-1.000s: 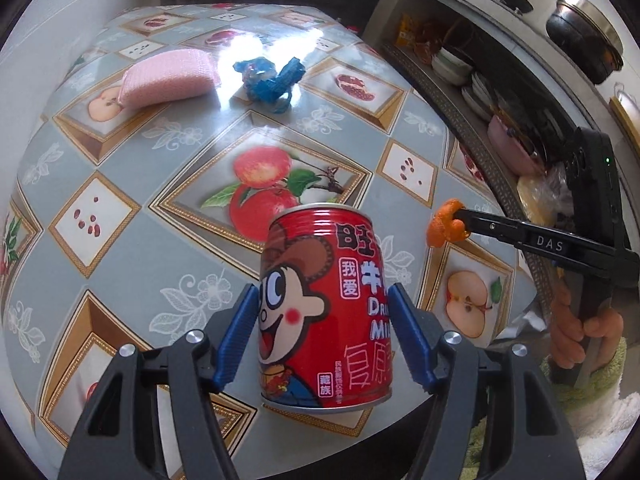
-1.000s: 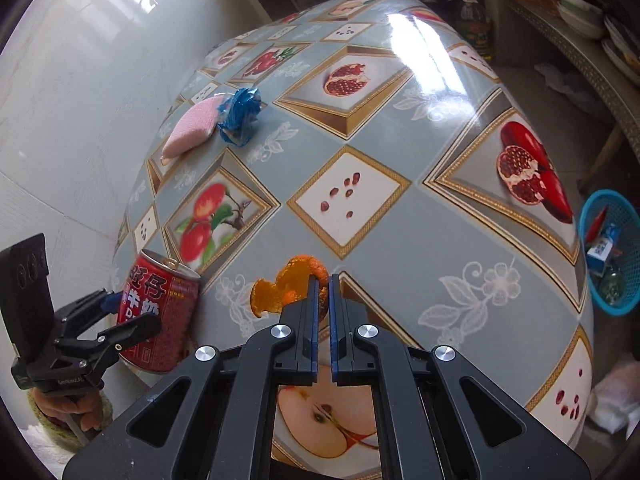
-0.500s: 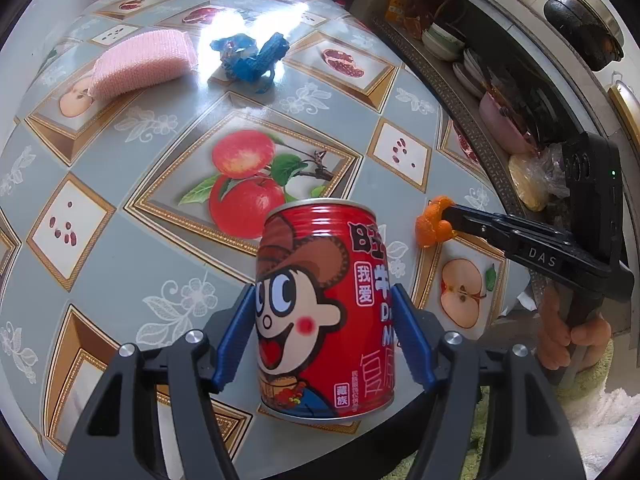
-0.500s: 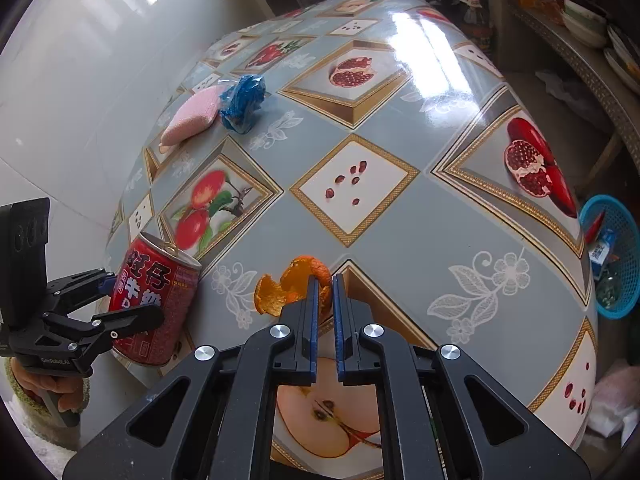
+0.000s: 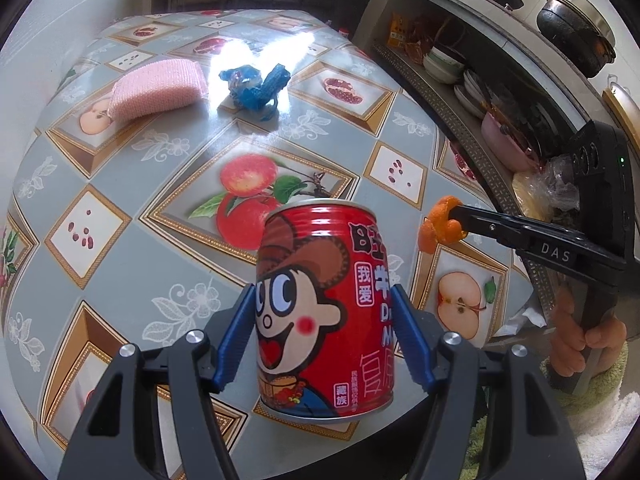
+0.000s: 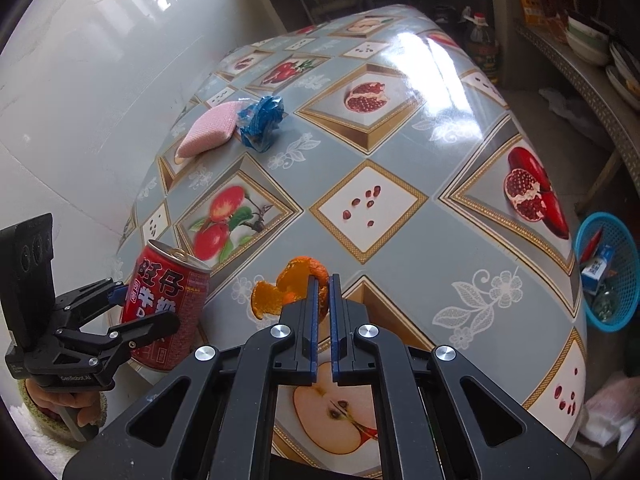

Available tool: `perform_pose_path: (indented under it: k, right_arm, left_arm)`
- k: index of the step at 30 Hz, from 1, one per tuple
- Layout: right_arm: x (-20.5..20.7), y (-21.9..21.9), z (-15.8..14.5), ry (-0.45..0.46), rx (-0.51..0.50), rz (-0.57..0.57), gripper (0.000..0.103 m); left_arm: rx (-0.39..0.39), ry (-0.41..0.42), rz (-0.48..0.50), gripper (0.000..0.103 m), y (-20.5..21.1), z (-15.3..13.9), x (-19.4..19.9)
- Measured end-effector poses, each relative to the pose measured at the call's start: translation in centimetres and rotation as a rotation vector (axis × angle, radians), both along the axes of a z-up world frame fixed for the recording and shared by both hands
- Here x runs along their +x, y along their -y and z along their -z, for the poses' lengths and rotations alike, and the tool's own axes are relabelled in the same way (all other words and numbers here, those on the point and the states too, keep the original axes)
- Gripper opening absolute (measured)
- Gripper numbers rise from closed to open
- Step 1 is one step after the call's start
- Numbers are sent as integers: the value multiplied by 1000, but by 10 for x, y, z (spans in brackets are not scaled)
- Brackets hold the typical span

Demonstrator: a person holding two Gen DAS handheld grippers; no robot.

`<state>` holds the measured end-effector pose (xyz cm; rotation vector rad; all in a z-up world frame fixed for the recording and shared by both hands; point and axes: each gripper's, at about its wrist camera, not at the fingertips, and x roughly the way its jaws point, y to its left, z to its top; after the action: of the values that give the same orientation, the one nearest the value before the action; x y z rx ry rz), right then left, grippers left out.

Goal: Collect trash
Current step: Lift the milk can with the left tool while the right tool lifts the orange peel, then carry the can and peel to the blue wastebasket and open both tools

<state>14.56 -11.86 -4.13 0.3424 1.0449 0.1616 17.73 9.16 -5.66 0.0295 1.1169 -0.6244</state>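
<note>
A red drink can with a cartoon face stands upright at the table's near edge, and my left gripper is shut on it, a blue pad pressing each side. The right wrist view shows the same can in the left gripper. My right gripper is closing tight on an orange peel, pinched between its fingertips; whether the peel touches the cloth I cannot tell. The left wrist view shows that peel at the right gripper tip. A crumpled blue wrapper lies farther back.
A pink sponge lies beside the wrapper near the wall. The table has a fruit-patterned cloth. A blue basket holding some trash sits on the floor at the right. Shelves of bowls run along the right.
</note>
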Motion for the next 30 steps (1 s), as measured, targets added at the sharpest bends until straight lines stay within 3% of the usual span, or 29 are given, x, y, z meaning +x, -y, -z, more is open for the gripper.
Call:
perform_pose_path:
  k: [19,26,30]
  right_arm:
    - [-14,15,-26,71,11,31,3]
    - [-41,44,-38,126,18,111,3]
    - [-73,81,-43,154,1,238,3]
  left_arm:
    - [91,254,6,64,20,-41,-20]
    - [30,266,45,64,46,-57,-23]
    - [-43,248,128,64,83,-68,-15]
